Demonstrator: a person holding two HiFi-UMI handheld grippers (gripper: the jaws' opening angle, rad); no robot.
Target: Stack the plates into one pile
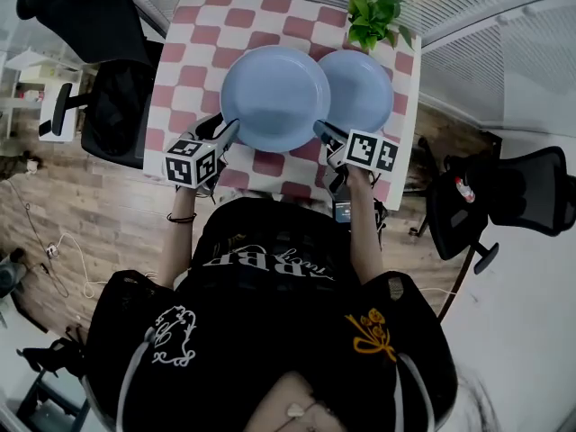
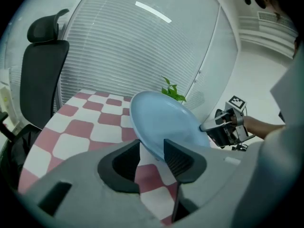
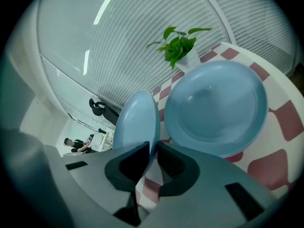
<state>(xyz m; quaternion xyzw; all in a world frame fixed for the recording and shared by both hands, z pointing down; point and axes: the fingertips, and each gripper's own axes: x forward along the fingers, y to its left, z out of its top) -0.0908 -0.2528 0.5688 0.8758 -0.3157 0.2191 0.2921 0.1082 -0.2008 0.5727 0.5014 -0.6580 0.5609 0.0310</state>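
Round pale-blue plate (image 1: 274,97) is pinched at its rim by left gripper (image 1: 229,130) and right gripper (image 1: 322,131) — shallow edge grips, so an uneven tilt could drop it onto the checkered bench (image 1: 189,61).

Blk tee (image 1: 270,268), white/yellow prints; L tool (image 1: 232,128), R tool (image 1: 320,130) grey, b/w cubes

Around you, a red-and-white checkered table (image 1: 187,72) stands on a wood-plank floor (image 1: 72,210), a black office chair (image 1: 112,106) on your left, a second chair (image 1: 513,192) on your right, white window blinds (image 2: 142,46) ahead.
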